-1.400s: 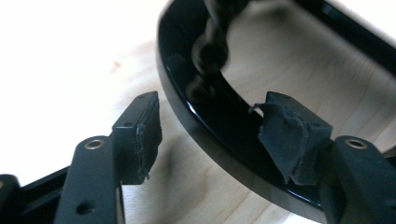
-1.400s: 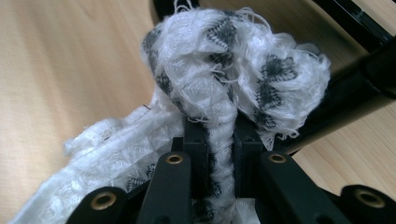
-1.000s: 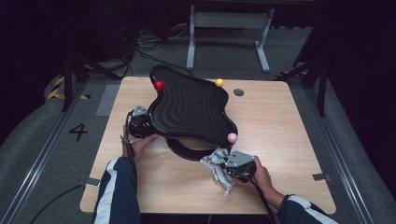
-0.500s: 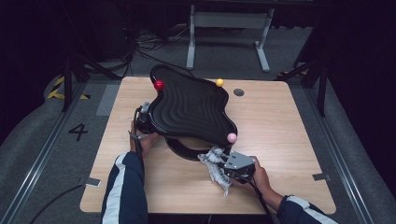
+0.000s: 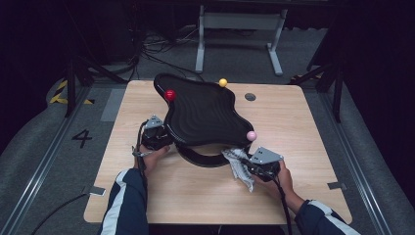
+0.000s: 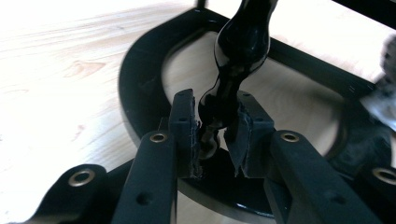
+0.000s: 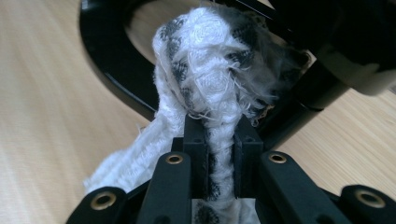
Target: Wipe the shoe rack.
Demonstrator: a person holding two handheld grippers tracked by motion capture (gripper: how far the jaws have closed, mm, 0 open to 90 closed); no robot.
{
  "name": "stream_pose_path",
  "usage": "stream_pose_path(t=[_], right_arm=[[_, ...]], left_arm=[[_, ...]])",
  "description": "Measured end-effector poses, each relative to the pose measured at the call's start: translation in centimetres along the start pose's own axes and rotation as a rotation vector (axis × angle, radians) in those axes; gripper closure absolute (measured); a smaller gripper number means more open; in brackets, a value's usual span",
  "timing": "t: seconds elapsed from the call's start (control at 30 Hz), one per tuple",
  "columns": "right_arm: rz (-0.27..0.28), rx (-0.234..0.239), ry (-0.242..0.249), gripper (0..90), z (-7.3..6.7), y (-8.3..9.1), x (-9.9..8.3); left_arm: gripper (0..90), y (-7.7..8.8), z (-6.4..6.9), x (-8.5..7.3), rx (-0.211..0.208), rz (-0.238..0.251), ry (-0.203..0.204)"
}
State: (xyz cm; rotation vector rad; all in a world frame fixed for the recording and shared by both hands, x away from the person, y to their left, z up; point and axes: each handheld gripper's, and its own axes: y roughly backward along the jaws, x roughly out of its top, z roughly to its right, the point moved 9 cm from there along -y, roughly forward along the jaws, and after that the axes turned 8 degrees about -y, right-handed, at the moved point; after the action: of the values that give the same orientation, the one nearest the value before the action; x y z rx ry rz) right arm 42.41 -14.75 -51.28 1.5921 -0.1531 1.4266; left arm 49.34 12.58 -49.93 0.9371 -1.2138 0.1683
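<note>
**Two grippers at a glossy black wavy tray, one holding its edge, one holding a cloth**

The left gripper (image 6: pixel 217 135) had just been closing, and its pads (image 6: pixel 183 122) pinched the rippled rim of the wavy black tray (image 5: pixel 203 113) near the tray's left side. The right gripper (image 7: pixel 219 135) was clamped tight on a white cloth with dark checks (image 7: pixel 210 70), bunched into a soft wad ahead of the jaws and trailing loose below them.

In the high view the tray sat raised on a curved black stand (image 5: pixel 203 157) in the middle of a light wooden table (image 5: pixel 313 147), between the two hands. A red ball (image 5: pixel 170 94), a yellow ball (image 5: pixel 222 82) and a pink ball (image 5: pixel 251 135) sat at its edges. The cloth (image 5: pixel 238 164) lay just beside the tray's near right corner.

The tray looked rigid, smooth and slippery, so the thin rim seemed the surest place to hold it; a grip there might slide on the gloss. The cloth was limp and light, easy to hold anywhere
</note>
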Motion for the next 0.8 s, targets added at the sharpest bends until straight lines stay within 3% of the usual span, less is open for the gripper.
stream_pose_path(t=[0.2, 0.33, 0.43, 0.57, 0.67, 0.8], right_arm=[[0.005, -0.026, -0.021, 79.8, 1.8, 0.0, -0.3], [0.041, -0.049, 0.021, 79.8, 2.6, 0.2, 0.2], [0.066, -0.043, -0.012, 79.8, 3.0, 0.6, 0.7], [0.059, -0.062, 0.002, 79.8, 3.6, 0.9, 0.4], [0.059, -0.072, -0.019, 79.8, 4.5, 0.9, 0.1], [0.056, -0.069, -0.026, 79.7, 4.7, 0.9, 0.0]], left_arm=[[71.8, 0.6, 1.6, 0.0, -0.001, 0.003, -0.048], [70.6, 1.2, 2.6, -0.6, 0.002, -0.019, -0.069], [69.6, 1.4, 3.2, -1.0, 0.004, -0.036, -0.097], [69.4, 1.7, 3.7, -0.5, 0.002, -0.014, -0.112], [63.7, 1.4, 3.6, 0.1, 0.021, -0.006, -0.102], [54.9, 0.5, 3.1, 1.0, 0.03, 0.012, -0.084]])
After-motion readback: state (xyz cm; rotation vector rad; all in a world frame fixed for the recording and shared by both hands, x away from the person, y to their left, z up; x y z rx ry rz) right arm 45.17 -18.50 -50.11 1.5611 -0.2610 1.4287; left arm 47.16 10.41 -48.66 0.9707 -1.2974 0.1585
